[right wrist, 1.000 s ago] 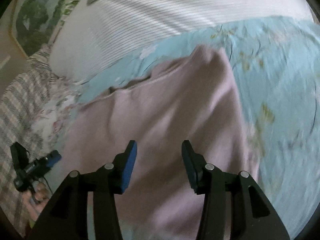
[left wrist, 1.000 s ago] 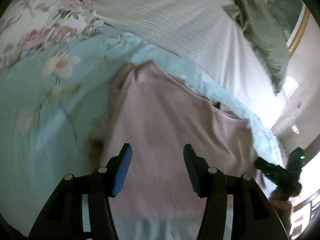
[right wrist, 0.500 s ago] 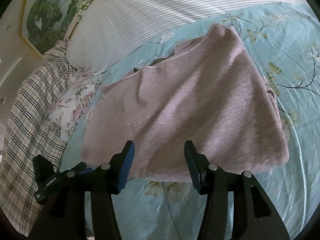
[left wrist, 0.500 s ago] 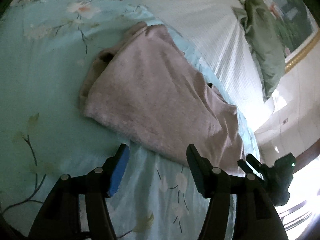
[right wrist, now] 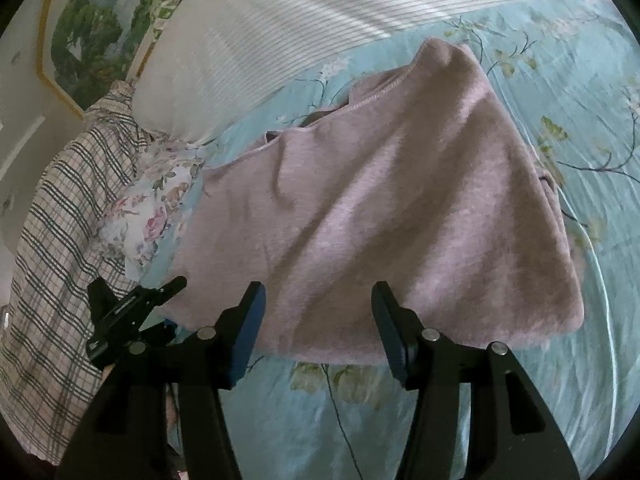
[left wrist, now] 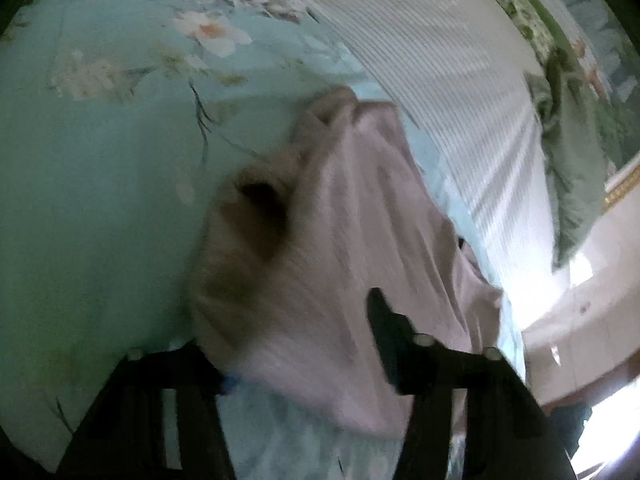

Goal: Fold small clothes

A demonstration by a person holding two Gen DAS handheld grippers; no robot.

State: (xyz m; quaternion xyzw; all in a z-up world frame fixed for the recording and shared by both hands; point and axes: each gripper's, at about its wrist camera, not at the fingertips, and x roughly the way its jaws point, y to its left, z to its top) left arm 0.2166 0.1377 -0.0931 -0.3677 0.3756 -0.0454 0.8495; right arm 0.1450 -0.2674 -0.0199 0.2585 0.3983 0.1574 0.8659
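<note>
A mauve fleece garment [right wrist: 400, 200] lies folded on the teal floral bedsheet [right wrist: 560, 380]. My right gripper [right wrist: 318, 292] hovers at its near hem with the jaws opening, and the pads touch nothing. In the blurred left wrist view the garment [left wrist: 340, 260] has its near corner bunched between the jaws of my left gripper [left wrist: 300, 340]. Those jaws are closing; cloth hides the left pad and a wide gap remains. The right wrist view shows the left gripper [right wrist: 168, 304] low at the garment's left corner.
A white striped pillow [right wrist: 300, 32] lies behind the garment. A plaid cloth [right wrist: 52, 240] and a floral cushion [right wrist: 148, 208] sit beside it. A green cloth [left wrist: 572, 160] lies on the striped pillow. A framed picture [right wrist: 88, 32] hangs on the wall.
My left gripper has dropped and rolled onto the garment's near corner, and its jaws have narrowed. My right gripper pulled back from above the garment to its hem, with the jaws a little wider.
</note>
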